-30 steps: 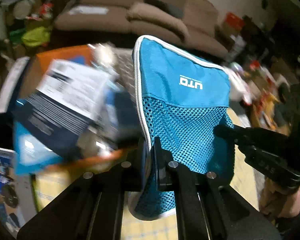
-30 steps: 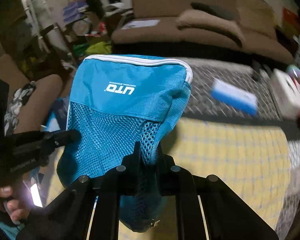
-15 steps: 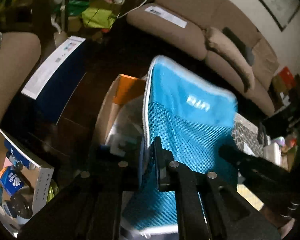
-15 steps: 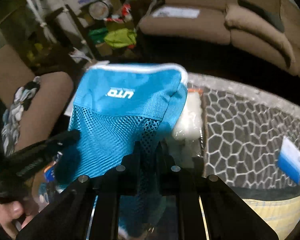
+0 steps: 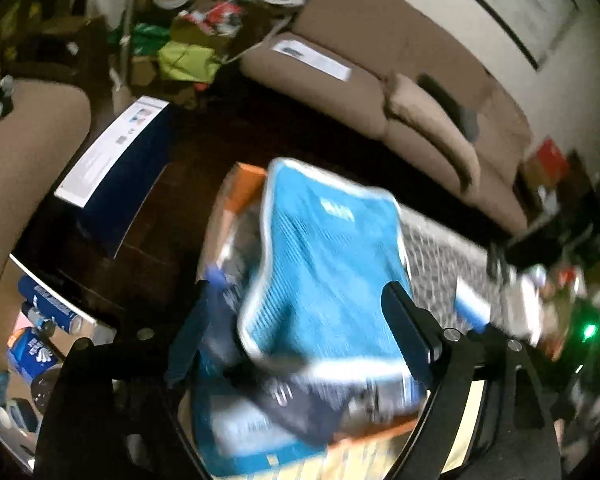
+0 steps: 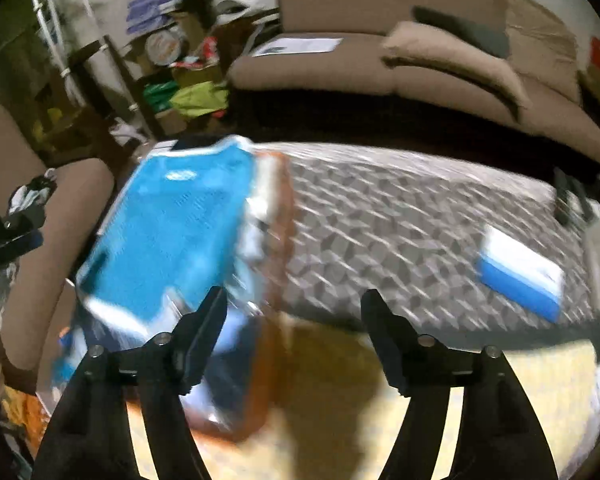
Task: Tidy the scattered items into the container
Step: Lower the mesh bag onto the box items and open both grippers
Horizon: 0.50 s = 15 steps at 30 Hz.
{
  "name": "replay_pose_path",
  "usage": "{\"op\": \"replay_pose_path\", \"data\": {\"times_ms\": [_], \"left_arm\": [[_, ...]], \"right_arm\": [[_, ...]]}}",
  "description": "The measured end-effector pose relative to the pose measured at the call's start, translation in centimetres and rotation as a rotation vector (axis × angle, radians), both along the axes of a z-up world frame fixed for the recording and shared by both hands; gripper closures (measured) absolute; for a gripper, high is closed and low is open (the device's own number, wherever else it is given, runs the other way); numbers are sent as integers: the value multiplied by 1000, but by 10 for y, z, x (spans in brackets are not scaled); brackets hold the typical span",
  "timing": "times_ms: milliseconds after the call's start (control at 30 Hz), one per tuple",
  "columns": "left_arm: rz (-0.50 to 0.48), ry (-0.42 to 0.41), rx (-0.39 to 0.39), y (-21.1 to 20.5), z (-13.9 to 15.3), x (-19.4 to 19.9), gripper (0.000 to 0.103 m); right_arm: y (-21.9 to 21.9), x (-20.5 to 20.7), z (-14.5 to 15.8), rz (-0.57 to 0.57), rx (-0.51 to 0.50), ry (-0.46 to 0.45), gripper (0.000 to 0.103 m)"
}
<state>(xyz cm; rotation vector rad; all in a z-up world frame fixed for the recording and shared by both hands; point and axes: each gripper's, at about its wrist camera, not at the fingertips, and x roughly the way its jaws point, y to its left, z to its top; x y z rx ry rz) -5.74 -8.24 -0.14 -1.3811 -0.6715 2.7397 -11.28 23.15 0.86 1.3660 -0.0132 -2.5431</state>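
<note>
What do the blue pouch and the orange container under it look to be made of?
Blue pouch: woven synthetic fabric, matte, with an open mesh panel and pale piped edging; the weave and holes show despite blur. Orange container: probably cardboard, judging by its thin, flat, dull orange wall, though motion blur leaves this uncertain.

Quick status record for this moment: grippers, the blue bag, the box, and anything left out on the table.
left gripper: jaws opening, blue bag between them, pads apart from it
right gripper: jaws opening, nothing between the fingers
blue bag: released over the orange box, on top of its contents; blurred
orange box: at the table's left end, already holds packets
left out: blue-and-white packet on the patterned table
image quality: heavy motion blur
</note>
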Motion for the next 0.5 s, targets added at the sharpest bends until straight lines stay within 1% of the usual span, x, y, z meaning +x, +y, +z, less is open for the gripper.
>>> {"op": "replay_pose_path", "data": {"times_ms": [67,133,267,333,433,467,500], "left_arm": [[-16,6,-39,23,5,15,20],[-60,19,-63,47,8,32,20],[-86,46,-161,84,12,56,20],[-92,50,-196,97,11,59,20],[-92,49,-205,103,9,56,20],[-89,50,-209,104,8,55,20],[-84,48,-217,105,7,53,20]], "right_arm": [[33,27,-1,-43,-1,-10,31],[64,55,-3,-80,-23,-14,31],[105,90,-7,-128,-46,-21,30],[123,99,-11,-165,-39,-26,29],[150,98,-23,-224,-75,-45,29],[157,98,-26,-235,-83,-51,26],[165,95,-30,-249,-87,-55,19]]}}
